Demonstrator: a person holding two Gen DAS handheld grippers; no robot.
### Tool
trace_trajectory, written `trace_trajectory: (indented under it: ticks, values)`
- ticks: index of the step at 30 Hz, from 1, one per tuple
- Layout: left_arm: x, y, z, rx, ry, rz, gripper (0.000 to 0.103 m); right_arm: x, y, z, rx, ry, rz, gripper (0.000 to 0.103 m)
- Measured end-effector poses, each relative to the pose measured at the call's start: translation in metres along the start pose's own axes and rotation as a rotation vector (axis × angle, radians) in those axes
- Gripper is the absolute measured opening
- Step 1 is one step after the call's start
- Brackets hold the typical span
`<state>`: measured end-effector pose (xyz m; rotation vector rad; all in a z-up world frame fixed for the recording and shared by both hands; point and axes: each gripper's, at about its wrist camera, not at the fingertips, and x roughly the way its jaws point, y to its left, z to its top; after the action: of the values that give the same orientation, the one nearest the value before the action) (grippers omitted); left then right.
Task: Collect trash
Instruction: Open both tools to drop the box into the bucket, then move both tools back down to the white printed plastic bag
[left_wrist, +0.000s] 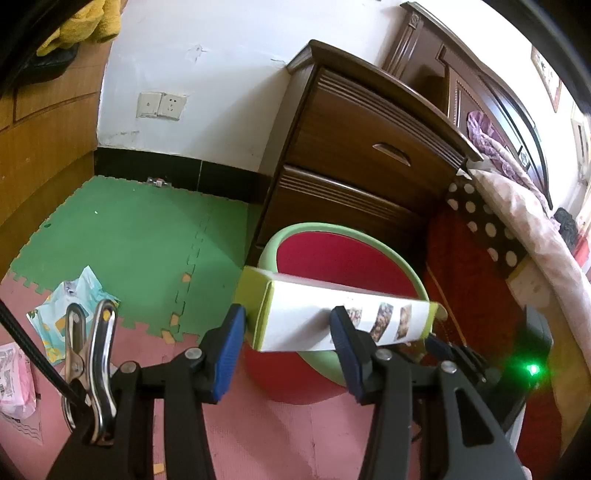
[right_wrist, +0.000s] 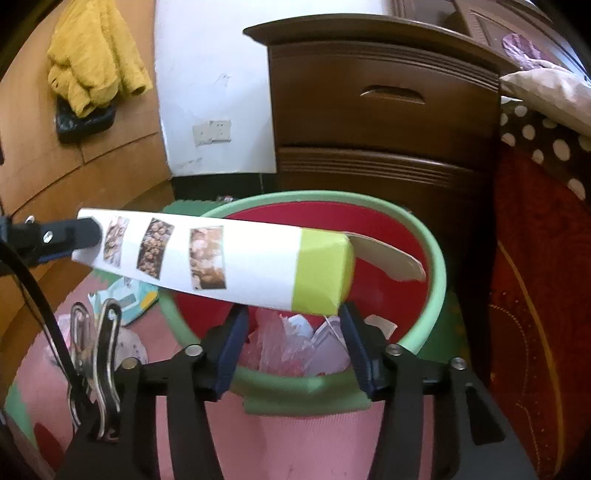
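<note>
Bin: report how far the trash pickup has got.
Done: crumpled wrappers already lie in the bin. In hand: the long box hangs over the bin, gripped by the left fingers; the right fingers stand open near its green end, so it is not yet dropped in. Left: a teal packet and a pink packet lie on the floor mat.

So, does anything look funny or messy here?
Yes. The long white and lime-green cardboard box hangs slantwise over the red bin with the green rim, its end flap sticking open. A crumpled pale blue wrapper lies on the foam floor mat.
</note>
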<state>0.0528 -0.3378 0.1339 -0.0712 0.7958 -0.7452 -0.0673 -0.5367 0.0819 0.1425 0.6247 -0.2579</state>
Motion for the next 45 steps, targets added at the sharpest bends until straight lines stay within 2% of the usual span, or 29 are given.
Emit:
trace_trajectory:
  ticks: [4, 9, 14, 23, 27, 35, 39, 45]
  values:
    - [0.009, -0.004, 0.001, 0.015, -0.003, 0.022, 0.050, -0.006, 0.000, -0.003, -0.007, 0.001, -0.004, 0.057]
    - [0.021, -0.013, 0.002, 0.057, -0.012, 0.057, 0.050, -0.018, -0.011, -0.004, 0.046, -0.015, 0.010, 0.057]
    - [0.032, -0.016, -0.003, 0.054, 0.020, 0.030, 0.050, -0.028, -0.015, -0.005, 0.069, -0.031, 0.025, 0.057]
    - [0.028, -0.006, -0.010, 0.052, 0.036, 0.045, 0.050, -0.029, -0.010, -0.010, 0.070, -0.036, 0.041, 0.057]
    - [0.018, 0.003, -0.013, 0.067, 0.028, 0.082, 0.050, -0.030, -0.006, -0.010, 0.068, -0.042, 0.050, 0.057]
    - [-0.007, 0.056, -0.032, 0.034, 0.046, 0.198, 0.050, -0.035, 0.017, -0.012, 0.062, -0.053, 0.088, 0.057]
    - [-0.018, 0.097, -0.047, 0.004, 0.069, 0.290, 0.050, -0.036, 0.037, -0.012, 0.042, -0.051, 0.113, 0.057]
    - [-0.035, 0.151, -0.068, -0.070, 0.097, 0.372, 0.050, -0.035, 0.070, -0.011, 0.003, -0.042, 0.149, 0.057]
